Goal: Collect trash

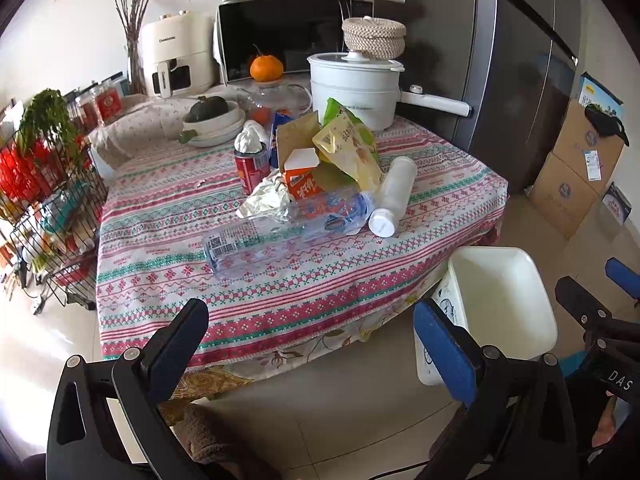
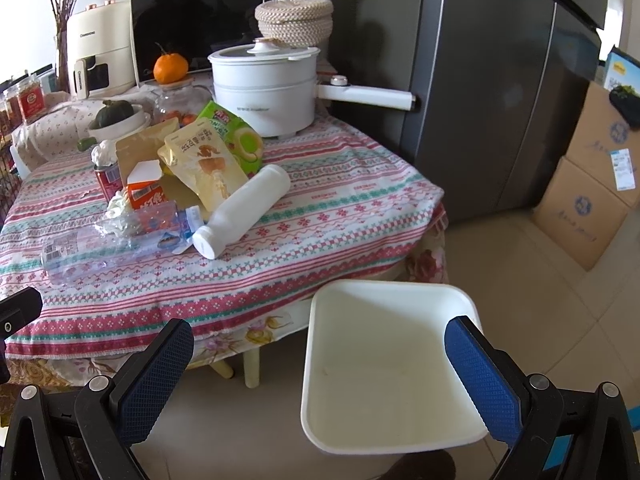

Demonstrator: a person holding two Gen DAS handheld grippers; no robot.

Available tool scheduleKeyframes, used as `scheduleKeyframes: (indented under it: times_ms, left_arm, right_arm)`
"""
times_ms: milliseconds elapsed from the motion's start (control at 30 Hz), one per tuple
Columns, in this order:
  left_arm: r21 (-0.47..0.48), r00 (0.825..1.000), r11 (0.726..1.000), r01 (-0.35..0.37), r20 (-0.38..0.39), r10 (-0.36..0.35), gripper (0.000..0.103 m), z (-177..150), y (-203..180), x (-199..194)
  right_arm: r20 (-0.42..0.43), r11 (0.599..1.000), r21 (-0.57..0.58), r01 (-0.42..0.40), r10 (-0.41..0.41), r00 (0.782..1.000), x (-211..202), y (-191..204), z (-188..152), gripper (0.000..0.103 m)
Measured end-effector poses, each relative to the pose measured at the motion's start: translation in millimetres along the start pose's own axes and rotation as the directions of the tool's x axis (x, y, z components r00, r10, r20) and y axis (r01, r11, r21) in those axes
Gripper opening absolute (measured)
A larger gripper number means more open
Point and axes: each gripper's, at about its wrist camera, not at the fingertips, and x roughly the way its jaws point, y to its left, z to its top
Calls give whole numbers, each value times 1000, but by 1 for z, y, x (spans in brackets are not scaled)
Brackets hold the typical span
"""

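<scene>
Both grippers hang low over the tiled floor in front of the table, each with its jaws spread wide and nothing between them: the left gripper faces the table's near edge, and the right gripper sits just above a white bin. That bin stands on the floor just beside the table's right corner, open at the top, and it looks empty inside. On the striped cloth the trash lies in one heap near the middle. A clear plastic bottle lies on its side nearest the front edge, with a white bottle on its side to its right, cap toward the camera. Behind them are crumpled foil, an orange carton, a yellow pouch leaning on a green packet, and a red can stuffed with tissue. Farther back stand a white pot, a bowl holding a dark squash, and an orange before a microwave. A grey fridge rises to the right, with cardboard boxes stacked beyond it.
</scene>
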Motion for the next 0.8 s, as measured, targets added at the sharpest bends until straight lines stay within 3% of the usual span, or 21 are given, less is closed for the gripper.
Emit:
scheduleKeyframes:
  times_ms: [800]
  left_arm:
    - [1,1000,1000,1,-4,-1,103,-2,-2,1]
  right_arm:
    - [-18,1000,4,-17,18,1000,2,2,-2,103]
